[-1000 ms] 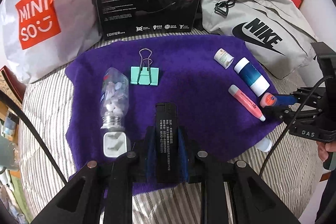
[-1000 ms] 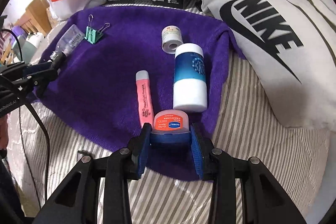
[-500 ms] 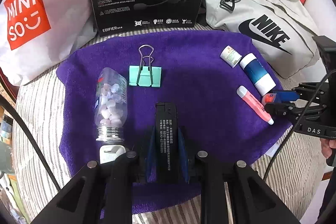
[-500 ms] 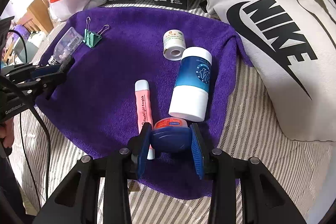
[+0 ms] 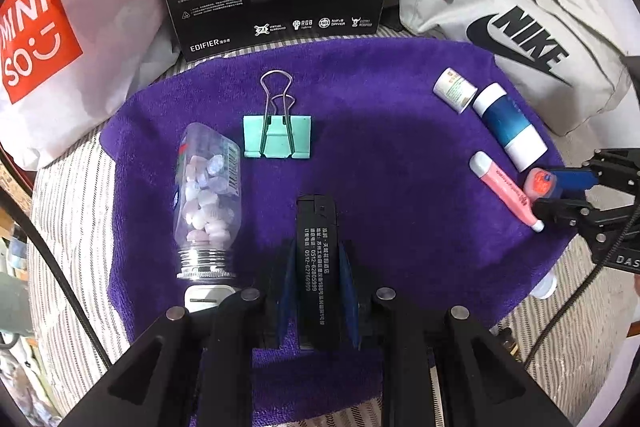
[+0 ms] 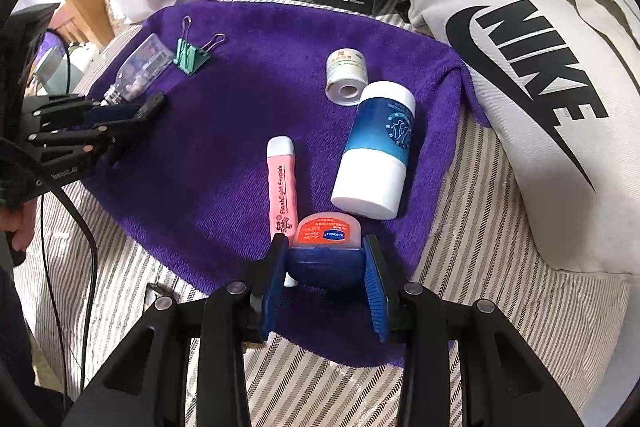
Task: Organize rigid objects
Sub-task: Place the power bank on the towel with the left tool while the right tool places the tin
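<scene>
A: What does each gripper hold?

B: The right gripper point(image 6: 325, 263) clamps a small round orange-lidded jar point(image 6: 326, 235) over the near edge of the purple towel point(image 6: 260, 99). The left gripper point(image 5: 316, 283) pinches a flat black bar point(image 5: 316, 251), just right of a lying candy bottle point(image 5: 208, 195).

A: What could go wrong?

B: The jar's curved sides may slip from the pads. Lowered carelessly, it could knock the pink highlighter point(image 6: 283, 187) just left, or the blue-and-white tube point(image 6: 374, 151) just ahead.

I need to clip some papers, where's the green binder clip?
Left wrist view: the green binder clip lies on the purple towel, just right of the clear bottle.
</scene>
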